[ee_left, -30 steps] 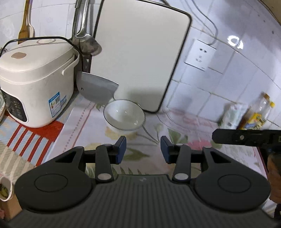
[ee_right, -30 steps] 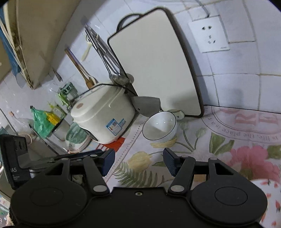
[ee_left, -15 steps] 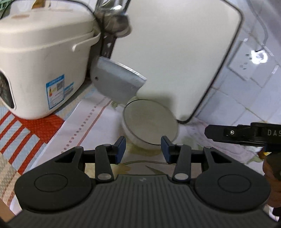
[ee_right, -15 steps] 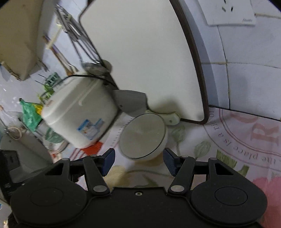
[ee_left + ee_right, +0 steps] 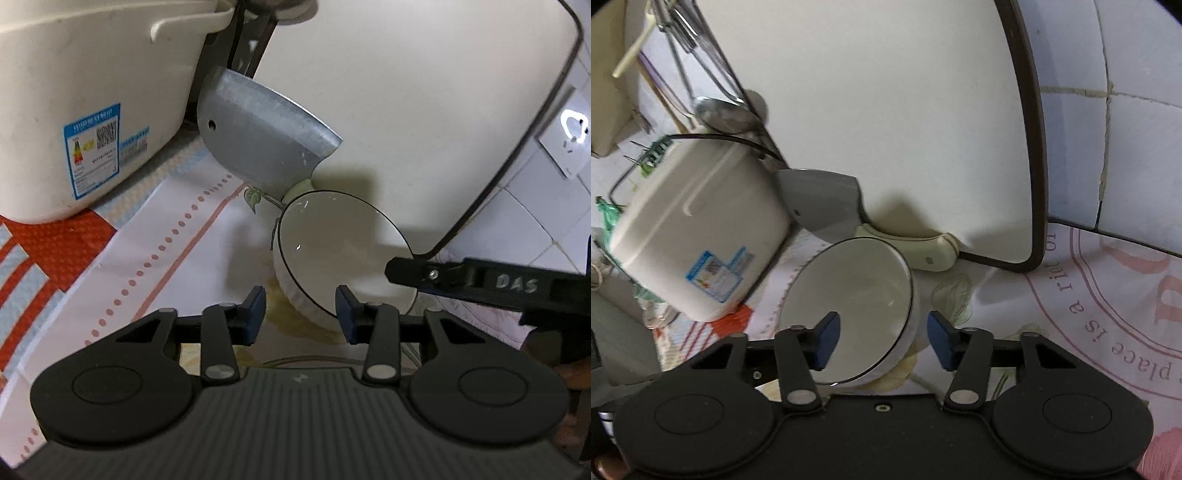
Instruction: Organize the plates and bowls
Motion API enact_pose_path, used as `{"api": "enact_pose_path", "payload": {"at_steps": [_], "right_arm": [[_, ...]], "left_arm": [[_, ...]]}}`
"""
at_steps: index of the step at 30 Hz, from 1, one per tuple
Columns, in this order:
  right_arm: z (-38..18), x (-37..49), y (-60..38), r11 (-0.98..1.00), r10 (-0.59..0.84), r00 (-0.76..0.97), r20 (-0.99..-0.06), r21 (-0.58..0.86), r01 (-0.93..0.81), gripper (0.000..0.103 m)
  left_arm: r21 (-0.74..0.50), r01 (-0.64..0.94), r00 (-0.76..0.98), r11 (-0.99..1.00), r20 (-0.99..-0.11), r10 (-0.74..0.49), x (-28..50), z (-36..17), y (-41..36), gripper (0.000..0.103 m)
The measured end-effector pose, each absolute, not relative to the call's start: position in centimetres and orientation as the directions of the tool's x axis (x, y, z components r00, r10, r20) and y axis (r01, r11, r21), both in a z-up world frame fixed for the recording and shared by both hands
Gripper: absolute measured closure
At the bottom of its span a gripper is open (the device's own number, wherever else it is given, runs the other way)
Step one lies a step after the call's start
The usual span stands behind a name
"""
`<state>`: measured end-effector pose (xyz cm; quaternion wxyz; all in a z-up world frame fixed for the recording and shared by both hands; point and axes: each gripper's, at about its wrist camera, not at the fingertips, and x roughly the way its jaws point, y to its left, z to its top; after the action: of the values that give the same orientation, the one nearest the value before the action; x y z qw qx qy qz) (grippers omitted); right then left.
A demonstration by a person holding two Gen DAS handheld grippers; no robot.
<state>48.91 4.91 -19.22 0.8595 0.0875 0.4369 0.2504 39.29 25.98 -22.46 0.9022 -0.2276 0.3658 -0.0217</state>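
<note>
A white bowl with a thin dark rim and ribbed outside stands on the flowered tablecloth, in front of a leaning white cutting board. It also shows in the right wrist view. My left gripper is open, with its blue pads either side of the bowl's near wall. My right gripper is open; its left pad is over the bowl's inside and its right pad is outside the right wall. The right gripper's finger shows in the left wrist view, at the bowl's right rim.
A white rice cooker stands at the left. A cleaver blade hangs just behind the bowl. The cutting board leans on the tiled wall. Ladles hang above the cooker.
Both grippers have moved forward and down to the bowl, which now fills the space between their fingers. The right gripper's jaws now straddle the bowl's right rim.
</note>
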Motion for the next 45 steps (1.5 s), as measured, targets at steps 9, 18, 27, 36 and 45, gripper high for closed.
{"api": "enact_pose_path", "payload": {"at_steps": [9,18,27,36,45], "right_arm": [[-20.3,50.1,4.6,0.873,0.483,0.492,-0.725,0.358,-0.33,0.084],[-21.2,50.8,5.3,0.879,0.469,0.482,-0.74,0.342,-0.331,0.085],[-19.1,48.7,4.2,0.885,0.46,0.495,-0.737,0.337,-0.321,0.085],[-14.3,42.8,0.9,0.879,0.477,0.521,-0.708,0.383,-0.285,0.084],[-10.9,34.5,-1.8,0.892,0.451,0.572,-0.685,0.364,-0.267,0.082]], "left_arm": [[-0.461,-0.165,0.7,0.872,-0.677,-0.226,40.6,-22.6,25.9,0.08],[-0.419,-0.17,0.693,0.892,-0.695,-0.194,41.1,-22.6,25.0,0.08],[-0.402,-0.151,0.658,0.903,-0.722,-0.212,39.7,-20.3,22.9,0.08],[-0.388,-0.087,0.677,0.918,-0.699,-0.231,35.1,-14.5,19.3,0.081],[-0.423,-0.033,0.659,0.906,-0.691,-0.298,30.0,-11.4,16.2,0.08]]}}
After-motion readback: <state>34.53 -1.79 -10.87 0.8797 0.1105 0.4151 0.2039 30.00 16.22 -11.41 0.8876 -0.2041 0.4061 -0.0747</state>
